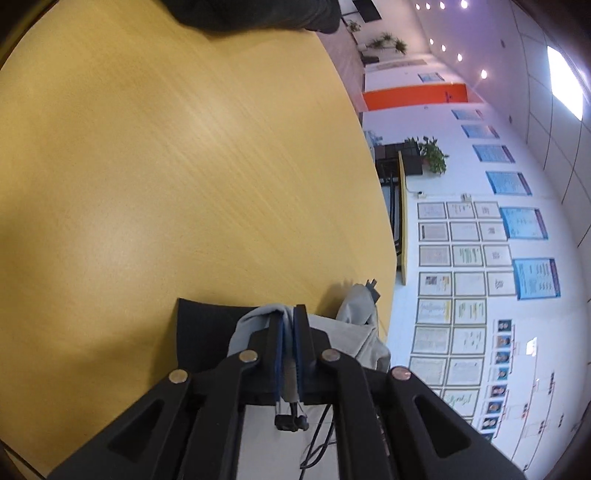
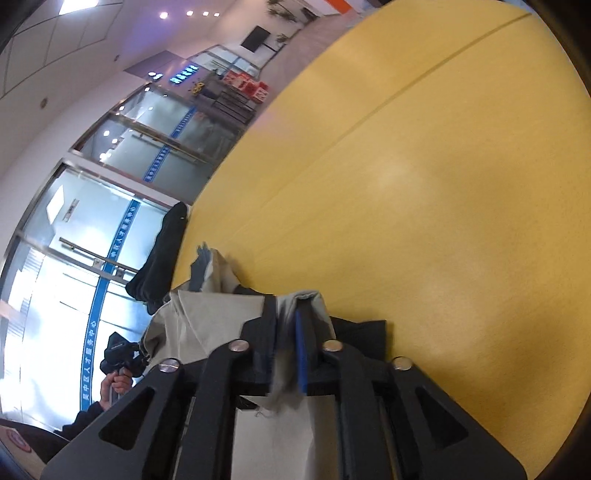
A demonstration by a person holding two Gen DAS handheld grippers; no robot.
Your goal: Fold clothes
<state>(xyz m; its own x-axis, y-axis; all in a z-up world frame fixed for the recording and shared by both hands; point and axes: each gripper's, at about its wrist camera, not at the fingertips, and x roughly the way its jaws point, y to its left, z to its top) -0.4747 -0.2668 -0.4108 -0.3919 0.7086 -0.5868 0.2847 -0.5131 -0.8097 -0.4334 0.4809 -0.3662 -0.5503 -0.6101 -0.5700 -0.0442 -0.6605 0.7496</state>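
Observation:
A grey garment with a black part lies at the near edge of the yellow wooden table. My left gripper is shut on a fold of the grey cloth, which bunches over its left fingertip and runs back between the blue pads. In the right wrist view the same grey garment drapes over my right gripper. Its jaws stand apart with loose, blurred cloth between them, and the blue pad is bare. A black part lies under the right finger.
A dark garment lies at the table's far side. Another dark cloth hangs over the table edge. A person's hand holds the other gripper at lower left. A seam crosses the table top.

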